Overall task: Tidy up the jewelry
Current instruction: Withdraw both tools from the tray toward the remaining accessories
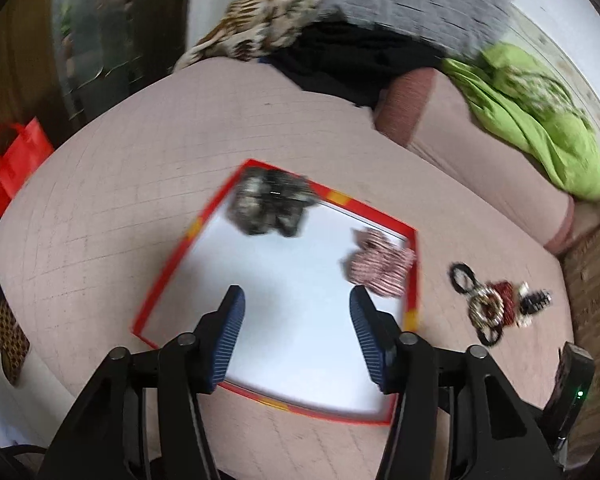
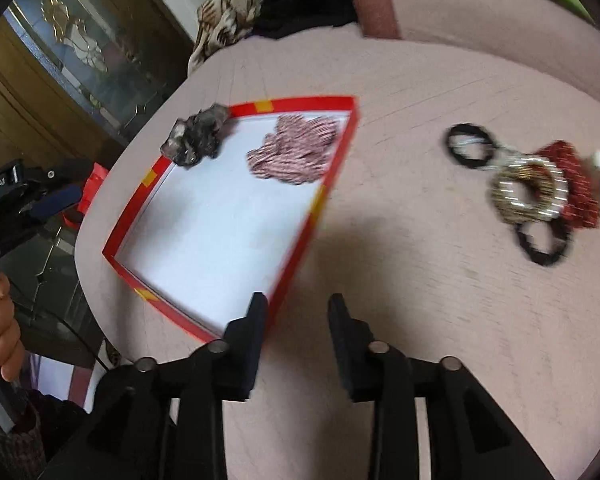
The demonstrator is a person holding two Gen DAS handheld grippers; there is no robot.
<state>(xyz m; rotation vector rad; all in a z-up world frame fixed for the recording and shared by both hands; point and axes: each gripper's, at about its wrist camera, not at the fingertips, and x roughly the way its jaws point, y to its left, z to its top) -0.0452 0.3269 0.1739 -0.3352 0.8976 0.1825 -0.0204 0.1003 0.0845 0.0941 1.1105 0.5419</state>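
Left tongs [image 1: 296,300]: nearest the lens at 6 o'clock, jaws well apart, nothing between them.
Right tongs [image 2: 298,304]: jaws parted a little, empty, left tip over the tray's edge.
Surface: pink quilted cushion [image 1: 112,184], sofa-like; pink bolster [image 1: 452,128] at 2 o'clock.
Room: dark glazed cabinet [image 2: 80,52] at 10 o'clock; green cloth [image 1: 540,120]; red bag [image 1: 16,160] at 9 o'clock.
Tray [image 1: 172,268]: red-rimmed, white floor, centre.
Dark scrunchie [image 1: 268,208]: tray's far corner.
Striped scrunchie [image 1: 376,268]: against tray's right wall.
Jewelry heap [image 1: 496,308]: bangles, black rings, at 3 o'clock, outside the tray.
Hard to read: motion blur; heap's small pieces indistinct.
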